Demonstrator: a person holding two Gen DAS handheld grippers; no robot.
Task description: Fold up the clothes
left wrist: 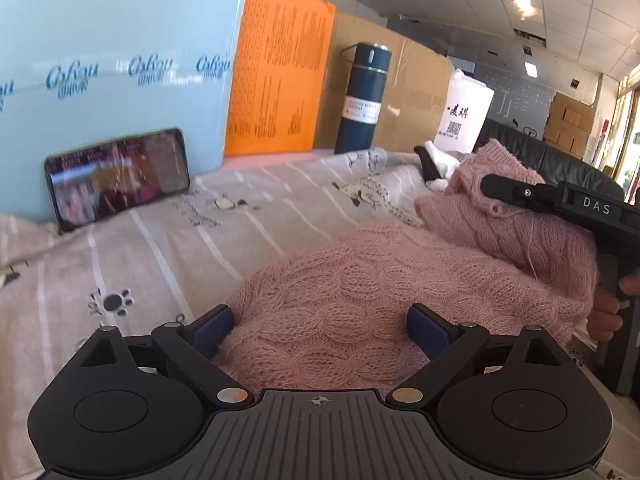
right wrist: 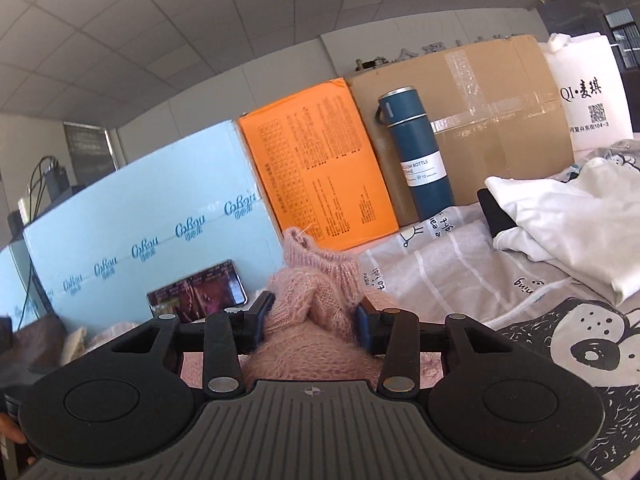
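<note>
Pink knit fabric of the sweater (left wrist: 340, 300) is seen closest in the left wrist view, lying between the blue pads of the left gripper (left wrist: 320, 330). Its jaws are spread wide and the pads are not pressed on the knit. The sweater is laid on a printed bed sheet (left wrist: 140, 248). A phone (left wrist: 118, 180) is leaned against a light blue box (left wrist: 120, 40). The right gripper (left wrist: 560, 200) is seen at the right, over a raised fold.

In the right wrist view, the right gripper (right wrist: 314, 322) is closed on a bunched part of the sweater (right wrist: 316, 292), which is pinched between the pads. A blue bottle (right wrist: 420, 156) and white clothes (right wrist: 560, 216) are seen behind.
</note>
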